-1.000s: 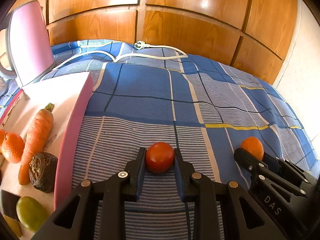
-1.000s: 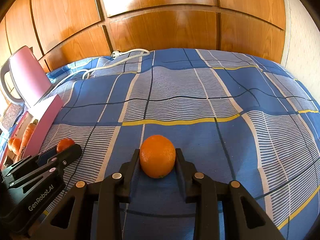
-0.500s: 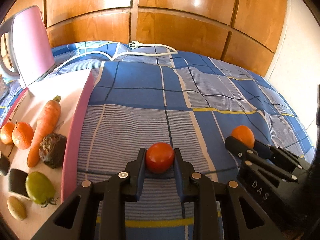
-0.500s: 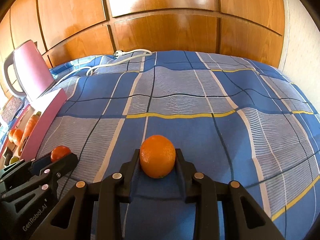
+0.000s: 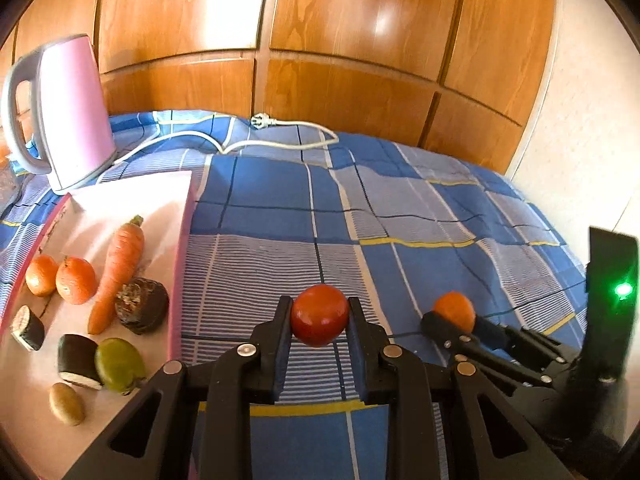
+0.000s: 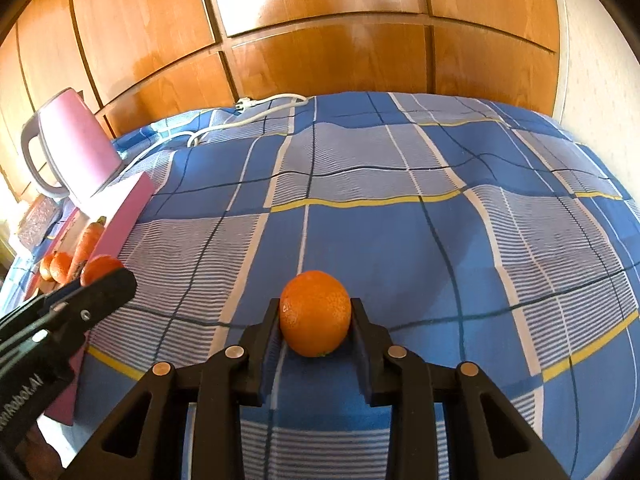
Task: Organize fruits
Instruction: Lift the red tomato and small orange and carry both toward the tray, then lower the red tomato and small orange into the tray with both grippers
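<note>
My left gripper is shut on a red tomato, held above the blue checked cloth. My right gripper is shut on an orange, also clear of the cloth. In the left wrist view the right gripper sits to the right with the orange in it. In the right wrist view the left gripper is at the left edge, holding the tomato. A pink board at the left carries a carrot, two small oranges, a green fruit and dark pieces.
A pink kettle stands behind the board at the far left. A white cord with a plug lies along the back of the cloth. Wooden panels close off the back, and a pale wall runs along the right.
Both grippers have pulled back and the left one has risen, each keeping its fruit. More of the pink board and its produce now shows at the left of the left wrist view.
</note>
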Tool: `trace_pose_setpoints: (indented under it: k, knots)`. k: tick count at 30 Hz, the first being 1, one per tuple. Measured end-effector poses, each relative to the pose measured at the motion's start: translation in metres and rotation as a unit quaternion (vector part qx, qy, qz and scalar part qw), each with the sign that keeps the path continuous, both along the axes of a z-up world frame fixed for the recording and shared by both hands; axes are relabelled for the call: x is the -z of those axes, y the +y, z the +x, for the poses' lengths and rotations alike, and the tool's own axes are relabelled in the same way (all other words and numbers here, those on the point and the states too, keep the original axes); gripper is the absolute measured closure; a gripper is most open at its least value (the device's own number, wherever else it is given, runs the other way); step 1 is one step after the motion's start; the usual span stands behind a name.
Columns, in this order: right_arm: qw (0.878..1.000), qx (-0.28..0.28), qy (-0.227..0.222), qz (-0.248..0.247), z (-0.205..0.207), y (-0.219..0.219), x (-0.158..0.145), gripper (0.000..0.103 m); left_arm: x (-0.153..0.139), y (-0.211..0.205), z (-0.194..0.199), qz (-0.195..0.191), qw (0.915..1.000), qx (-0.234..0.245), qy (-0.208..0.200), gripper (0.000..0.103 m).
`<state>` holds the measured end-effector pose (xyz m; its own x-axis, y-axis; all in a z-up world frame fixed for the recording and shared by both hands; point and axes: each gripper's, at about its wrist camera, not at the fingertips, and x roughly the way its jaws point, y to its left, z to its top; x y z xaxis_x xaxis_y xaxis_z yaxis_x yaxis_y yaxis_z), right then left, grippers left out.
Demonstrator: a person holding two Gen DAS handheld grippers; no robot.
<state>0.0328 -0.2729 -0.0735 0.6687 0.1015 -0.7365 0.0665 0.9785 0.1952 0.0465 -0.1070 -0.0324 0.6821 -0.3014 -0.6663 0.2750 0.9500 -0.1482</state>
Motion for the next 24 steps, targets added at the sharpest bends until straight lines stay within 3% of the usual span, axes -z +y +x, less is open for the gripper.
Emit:
trace_pose_setpoints:
  k: [14,24]
  knots:
    - [0.998,-0.054,-0.016,0.012,-0.011,0.036,-0.02,0.071,-0.021,0.032,-0.012,-0.026,0.9993,-0.022,-0.012,0.077]
    - [0.994,-0.104,-0.016,0.028,-0.01,0.065,-0.027,0.071,-0.039,0.104,-0.01,-0.047,0.9944,-0.093,-0.017,0.077]
